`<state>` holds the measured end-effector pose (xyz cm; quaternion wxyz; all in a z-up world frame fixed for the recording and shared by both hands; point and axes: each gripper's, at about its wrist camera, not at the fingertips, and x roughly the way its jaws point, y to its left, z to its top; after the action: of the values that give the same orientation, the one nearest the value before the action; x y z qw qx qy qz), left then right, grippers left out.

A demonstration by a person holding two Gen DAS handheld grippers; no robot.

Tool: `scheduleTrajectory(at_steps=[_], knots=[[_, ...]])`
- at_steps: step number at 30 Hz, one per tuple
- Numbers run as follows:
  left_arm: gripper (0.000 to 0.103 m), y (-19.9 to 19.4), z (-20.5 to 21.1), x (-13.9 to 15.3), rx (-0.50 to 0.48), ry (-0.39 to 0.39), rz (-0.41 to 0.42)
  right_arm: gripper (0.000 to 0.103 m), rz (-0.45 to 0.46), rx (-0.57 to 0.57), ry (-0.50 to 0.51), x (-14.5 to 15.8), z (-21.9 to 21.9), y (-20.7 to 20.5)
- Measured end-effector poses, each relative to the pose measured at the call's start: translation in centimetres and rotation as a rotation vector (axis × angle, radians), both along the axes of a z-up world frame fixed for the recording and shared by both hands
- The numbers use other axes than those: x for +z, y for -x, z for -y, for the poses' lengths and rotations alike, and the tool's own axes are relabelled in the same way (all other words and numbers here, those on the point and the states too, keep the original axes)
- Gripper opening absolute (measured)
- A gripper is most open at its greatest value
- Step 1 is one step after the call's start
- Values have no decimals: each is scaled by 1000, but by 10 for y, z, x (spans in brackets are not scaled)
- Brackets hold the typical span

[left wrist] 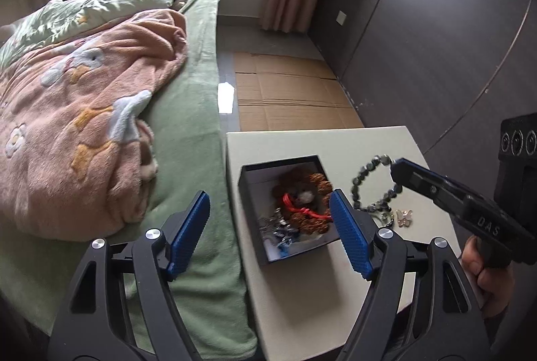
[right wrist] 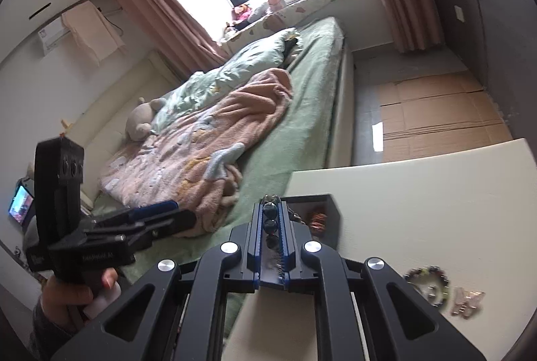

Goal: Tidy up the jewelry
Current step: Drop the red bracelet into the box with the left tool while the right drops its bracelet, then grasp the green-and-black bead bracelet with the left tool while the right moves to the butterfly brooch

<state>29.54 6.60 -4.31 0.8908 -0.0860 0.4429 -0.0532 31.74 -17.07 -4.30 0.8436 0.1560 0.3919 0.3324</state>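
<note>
Jewelry, bedside lot, listed by size.

Table [left wrist: 302, 294]: cream top beside a bed [left wrist: 188, 132], under both tools.

Left gripper [left wrist: 270, 231]: hand-held, pitched steeply down over the table's bed-side edge. Jaws wide, nothing between the blue pads [left wrist: 189, 226]; the box shows in the gap, nearer the right pad. From the right wrist it appears side-on, a hand [right wrist: 77, 297] around its grip, faint lettering on the body too blurred to read.

Right gripper [right wrist: 270, 226]: hand-held, angled down more gently, entering the left view from the right, a hand [left wrist: 486, 273] on its grip. "DAS" reads along its body. Jaws narrow, clamped on the bracelet.

Box [left wrist: 250, 178]: black, open-topped, square, lying ahead of the left jaws. Contents: brown beaded pieces with a red cord [left wrist: 302, 210] and a tangle of silver and blue items toward the near corner.

Bracelet [left wrist: 369, 183]: dark round beads in a loop, pinched at the right jaw tips, hanging off them to the right of the box. From the right wrist, its beads run in a line along the jaw length.

Second bracelet [right wrist: 428, 285]: on the table, right of the right jaws.

Butterfly clip [left wrist: 404, 217]: pale, just beside it.
</note>
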Motion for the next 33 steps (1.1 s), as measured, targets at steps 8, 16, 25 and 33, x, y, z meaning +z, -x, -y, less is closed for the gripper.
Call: scheduleTrajectory(at_steps=[8, 16, 25, 33], knots=[[81, 12, -17, 0, 40, 10, 1, 62, -28, -27, 46, -9, -8, -5], [81, 17, 8, 9, 6, 18, 21, 60, -56, -97, 64, -8, 47, 2], [81, 13, 73, 3, -82, 46, 5, 57, -133, -187, 90, -22, 120, 13], [68, 8, 135, -8, -160, 27, -33, 46, -199, -237, 132, -49, 158, 20]])
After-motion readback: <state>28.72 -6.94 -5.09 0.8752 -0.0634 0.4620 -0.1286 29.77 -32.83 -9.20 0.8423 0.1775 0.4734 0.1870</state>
